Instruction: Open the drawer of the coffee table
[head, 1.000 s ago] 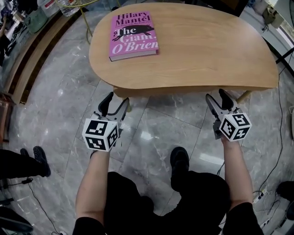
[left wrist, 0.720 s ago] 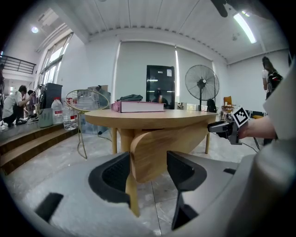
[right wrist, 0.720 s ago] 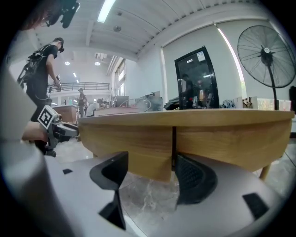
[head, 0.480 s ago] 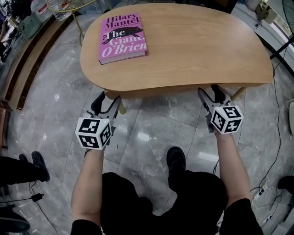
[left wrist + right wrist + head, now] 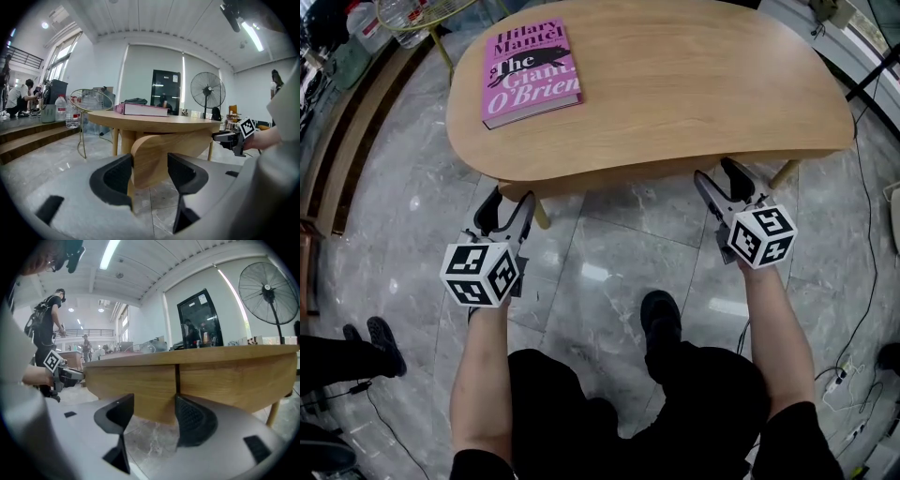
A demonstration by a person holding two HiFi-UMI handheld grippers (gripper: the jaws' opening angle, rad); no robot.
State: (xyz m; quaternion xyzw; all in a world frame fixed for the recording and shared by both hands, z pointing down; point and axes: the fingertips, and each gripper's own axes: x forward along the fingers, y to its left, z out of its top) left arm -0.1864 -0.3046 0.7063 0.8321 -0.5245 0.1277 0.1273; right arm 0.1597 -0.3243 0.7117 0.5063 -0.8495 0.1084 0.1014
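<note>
The wooden coffee table point(image 5: 694, 84) carries a pink book point(image 5: 530, 70) and has a drawer front point(image 5: 647, 173) under its near edge. My left gripper point(image 5: 508, 202) is at the drawer front's rounded left end point(image 5: 150, 154). In the left gripper view point(image 5: 150, 173) both pads lie against that wood. My right gripper point(image 5: 719, 178) is at the other end, open. Its jaws have just been closing a little. In the right gripper view point(image 5: 154, 416) they stand before the drawer front point(image 5: 140, 385), beside a vertical seam, and no pad presses on it.
I kneel on a marble floor, one shoe point(image 5: 661, 314) between my arms. A wooden step point(image 5: 347, 141) runs along the left, and a wire side table point(image 5: 417, 14) stands beyond the book. Cables point(image 5: 862, 309) trail at right. A standing fan point(image 5: 269, 289) and other people are further off.
The head view has drifted, so table and book sit further left in the picture. Both grippers stay at the two ends of the drawer front.
</note>
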